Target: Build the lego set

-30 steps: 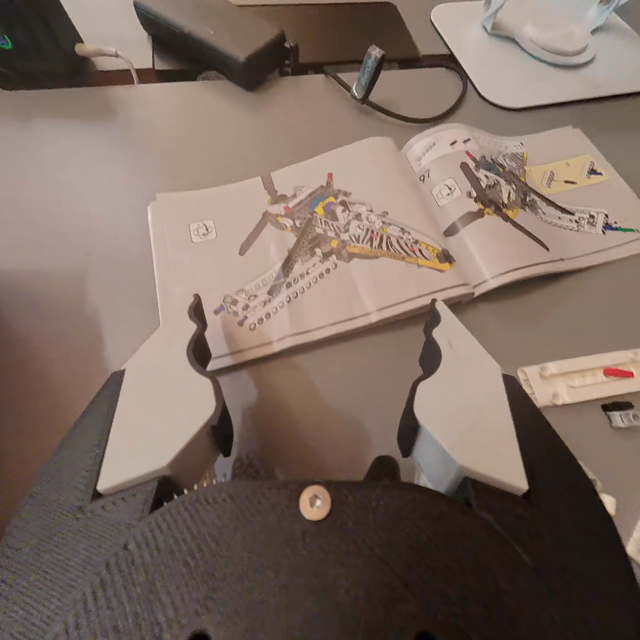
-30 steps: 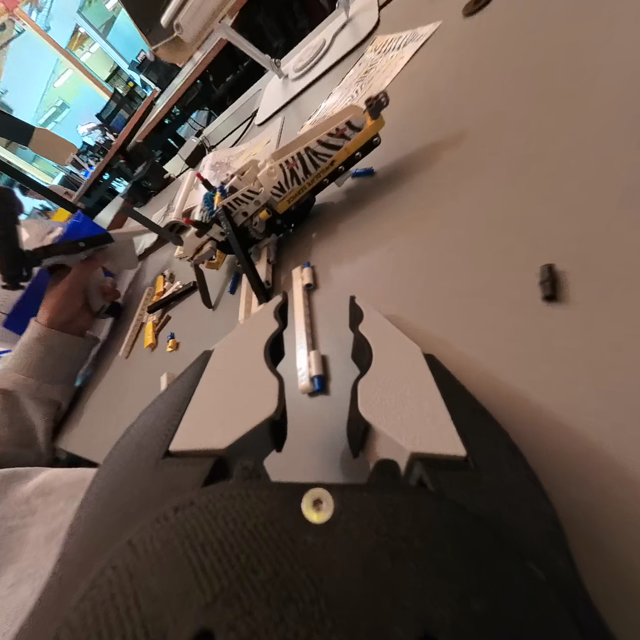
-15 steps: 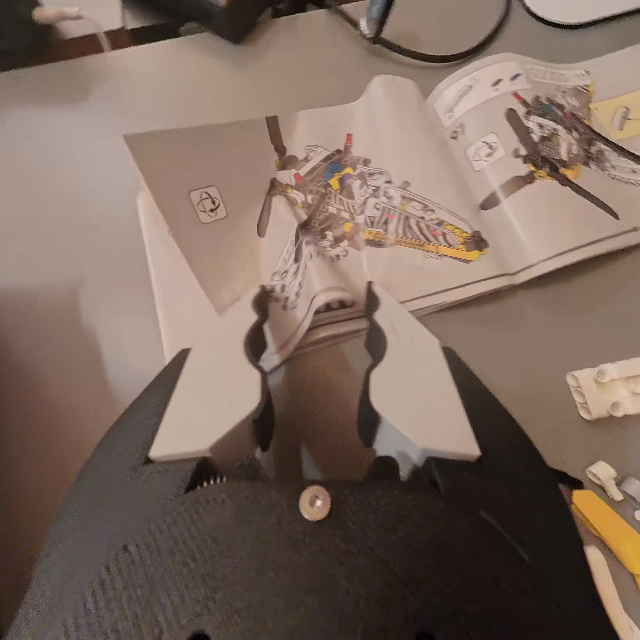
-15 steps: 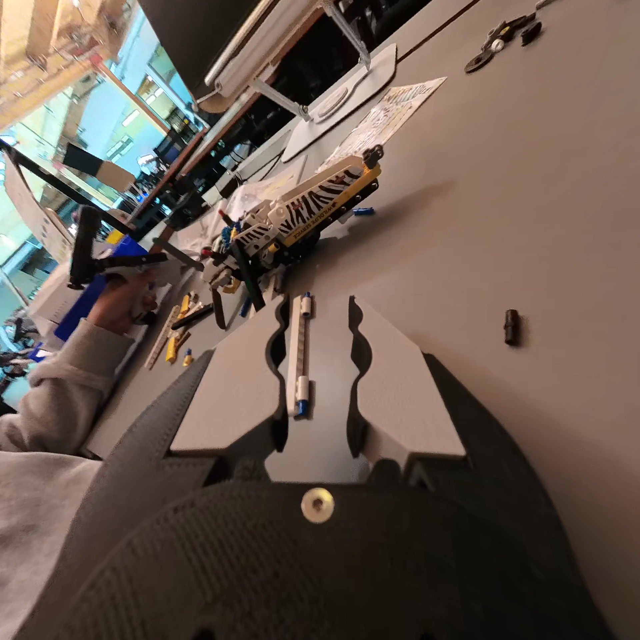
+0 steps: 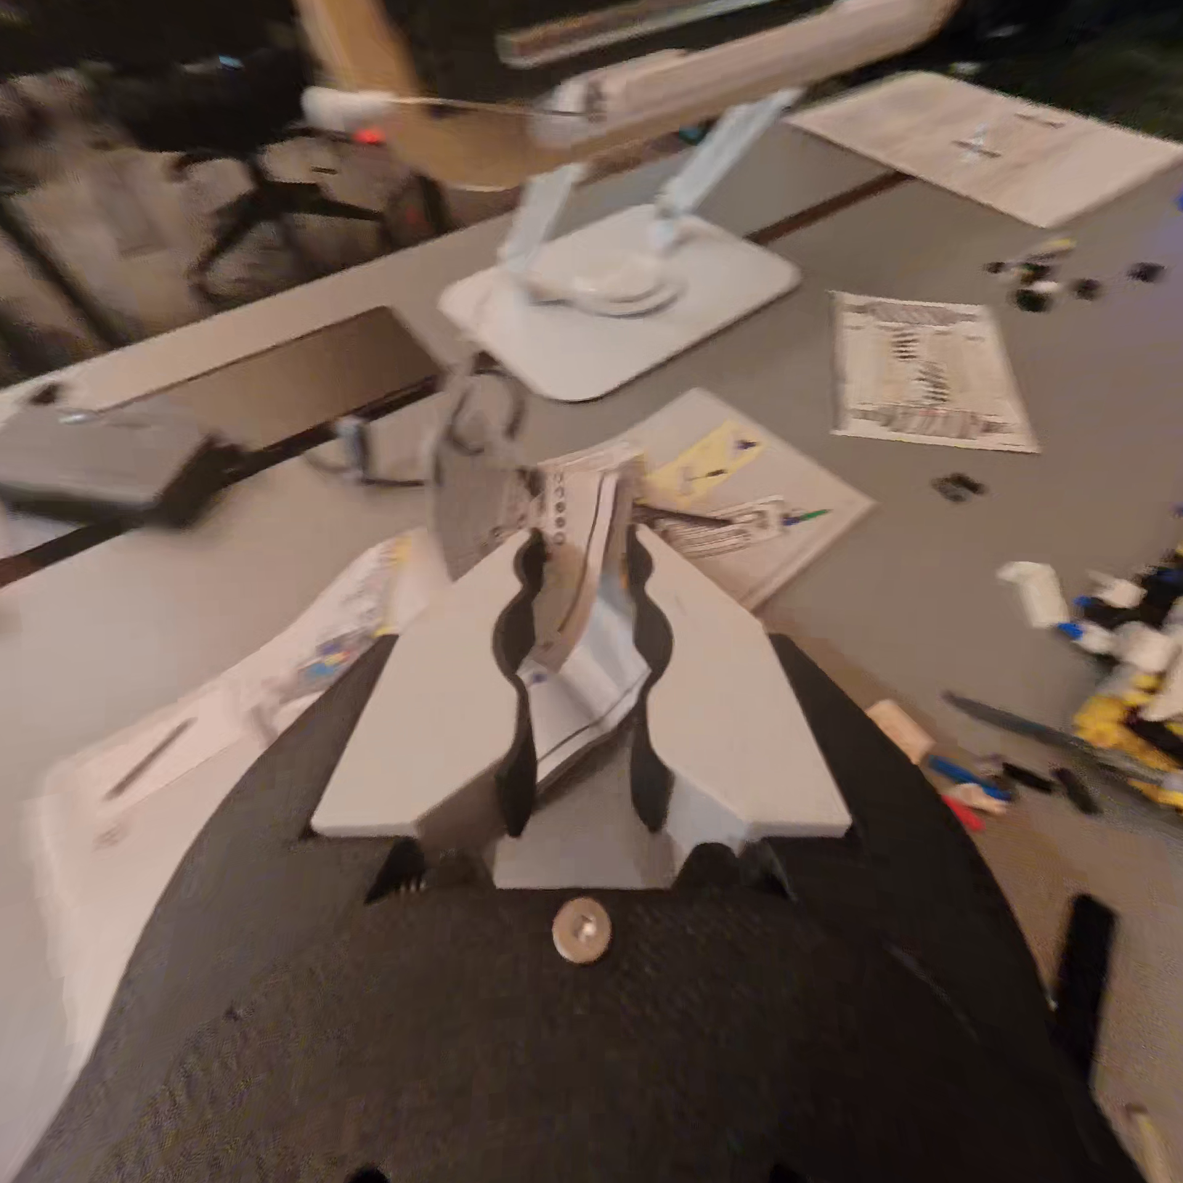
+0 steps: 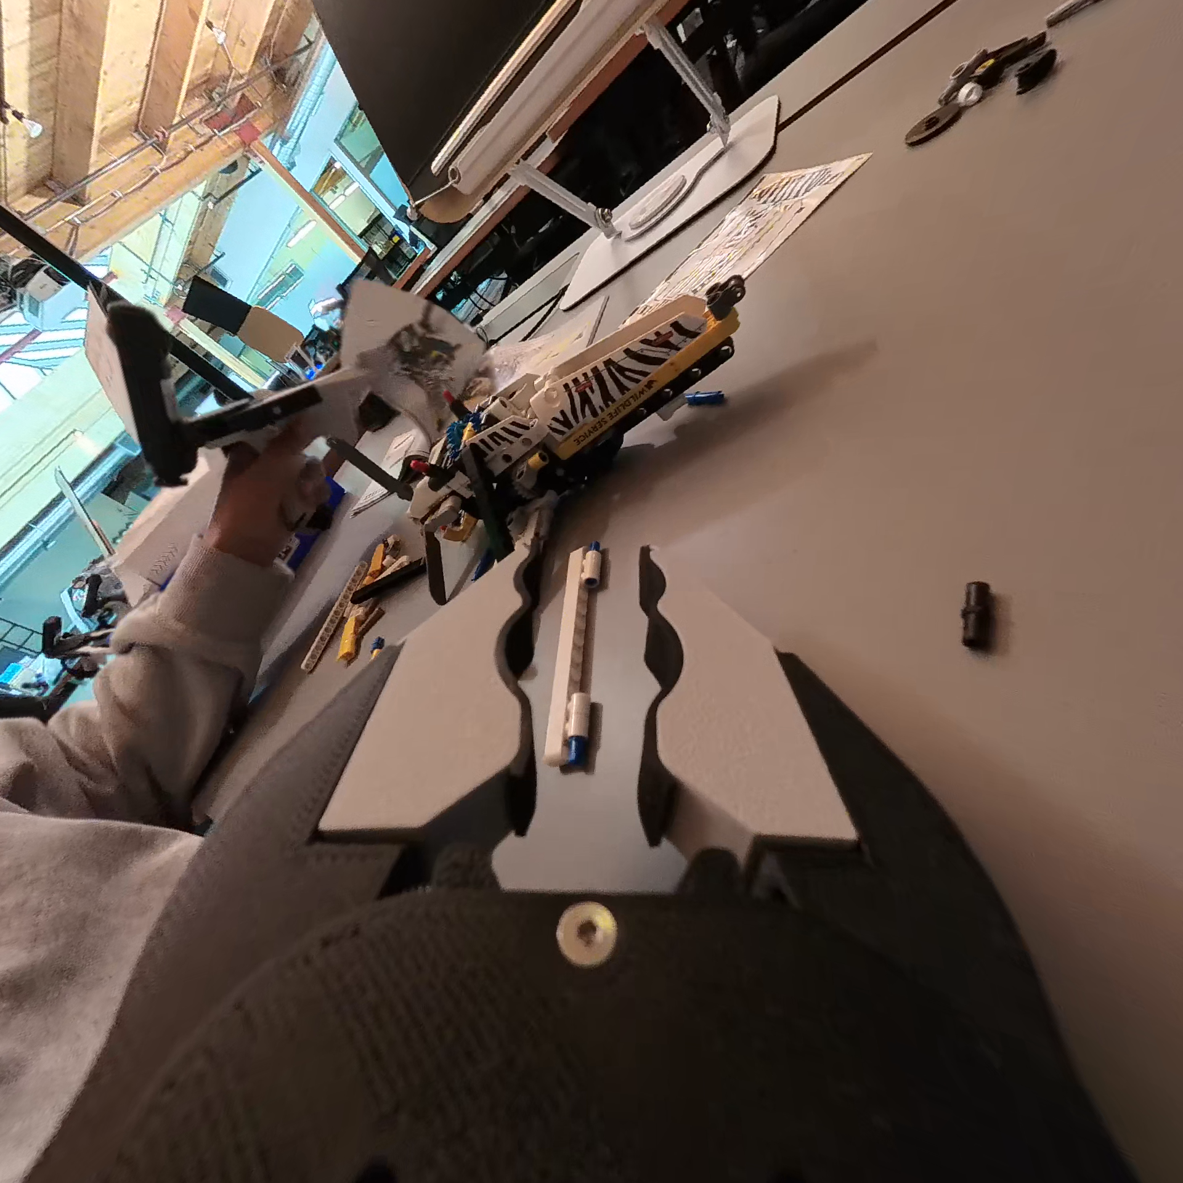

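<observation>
My left gripper point(image 5: 582, 550) is shut on a page point(image 5: 576, 512) of the instruction booklet point(image 5: 736, 512) and holds it lifted and curled above the grey table. In the right wrist view the same page point(image 6: 410, 346) shows raised at the left. My right gripper point(image 6: 589, 554) is open low over the table, its fingers either side of a white beam with blue pins point(image 6: 573, 646), not touching it. The zebra-striped white and yellow lego model point(image 6: 608, 397) lies beyond the beam.
A monitor stand base point(image 5: 614, 320) and a sticker sheet point(image 5: 922, 371) lie behind the booklet. Loose lego parts point(image 5: 1120, 672) are at the right, more point(image 6: 365, 608) left of the model. A black pin point(image 6: 974, 616) lies right of my right gripper. A person's sleeve point(image 6: 128, 704) is at the left.
My left gripper closed on the booklet page and lifted it up and over. My right gripper drew slightly nearer along the white beam and stayed open.
</observation>
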